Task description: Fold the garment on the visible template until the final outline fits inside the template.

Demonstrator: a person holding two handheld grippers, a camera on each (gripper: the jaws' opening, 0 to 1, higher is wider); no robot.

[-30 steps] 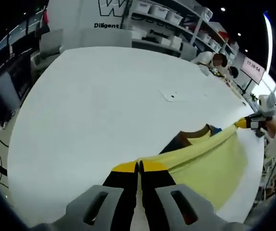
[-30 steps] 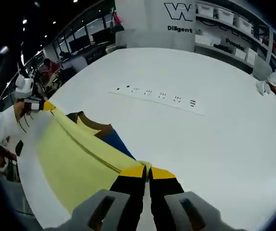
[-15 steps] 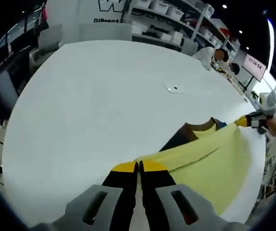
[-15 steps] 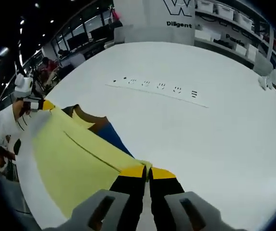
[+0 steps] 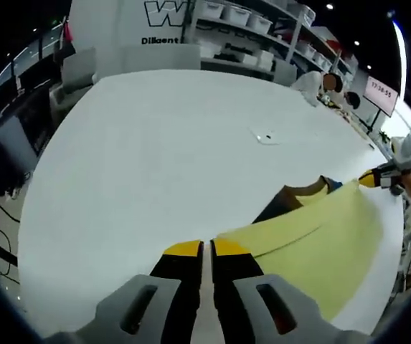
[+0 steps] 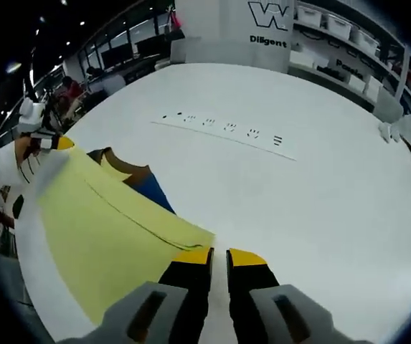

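A yellow garment (image 5: 320,244) (image 6: 105,229) with a brown collar (image 5: 298,193) (image 6: 123,168) and a blue patch (image 6: 155,195) lies folded flat on the white table (image 5: 155,158) (image 6: 320,201). My left gripper (image 5: 206,248) is slightly open, and the cloth's near corner lies just right of its tips. My right gripper (image 6: 219,256) is open, with the other corner of the cloth just ahead and left of its tips. Each gripper shows at the garment's far corner in the other's view, the right gripper (image 5: 371,179) and the left gripper (image 6: 59,143).
A thin line with a row of small black marks (image 6: 227,129) crosses the table beyond the garment; a small mark (image 5: 266,136) shows in the left gripper view. Shelves with white bins (image 5: 248,21) and chairs (image 5: 155,56) stand past the far edge. A person (image 5: 320,84) sits at the far right.
Both grippers have let go of the garment's corners and their jaws have parted slightly. The yellow fold, held taut and lifted before, now lies flat on the table.
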